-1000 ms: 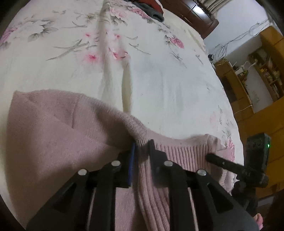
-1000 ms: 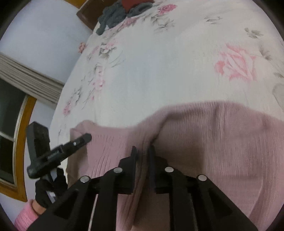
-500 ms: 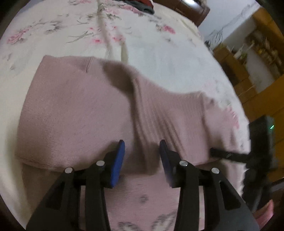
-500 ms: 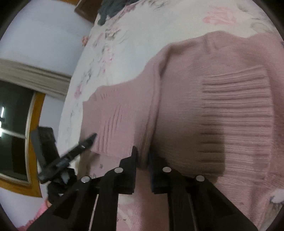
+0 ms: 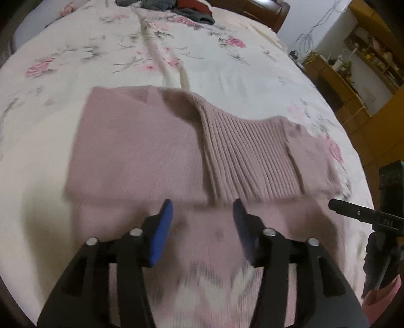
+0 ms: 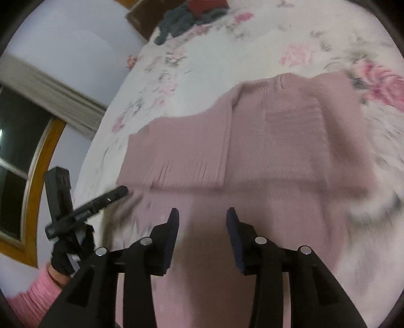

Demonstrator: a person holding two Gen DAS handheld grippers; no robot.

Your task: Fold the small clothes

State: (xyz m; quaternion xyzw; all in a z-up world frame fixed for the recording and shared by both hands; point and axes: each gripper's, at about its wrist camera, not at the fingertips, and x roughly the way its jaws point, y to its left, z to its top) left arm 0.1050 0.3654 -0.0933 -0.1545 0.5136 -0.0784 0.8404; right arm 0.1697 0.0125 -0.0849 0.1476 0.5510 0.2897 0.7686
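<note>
A pink sweater (image 5: pixel 156 151) is lying folded across the middle of the frame on the flowered bed (image 5: pixel 227 70). The left claw (image 5: pixel 203 214) and right claw (image 6: pixel 202 217) are both hanging spread wide at the bottom, gripping nothing.

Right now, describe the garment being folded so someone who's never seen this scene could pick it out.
Start from the white floral bedspread that fills both wrist views. The pink knit sweater lies flat on it just ahead of the open left gripper and right gripper, its upper part folded over the lower. Unlike the dark grey and red clothes pile at the bed's far end, it is dusty pink with a ribbed band.
</note>
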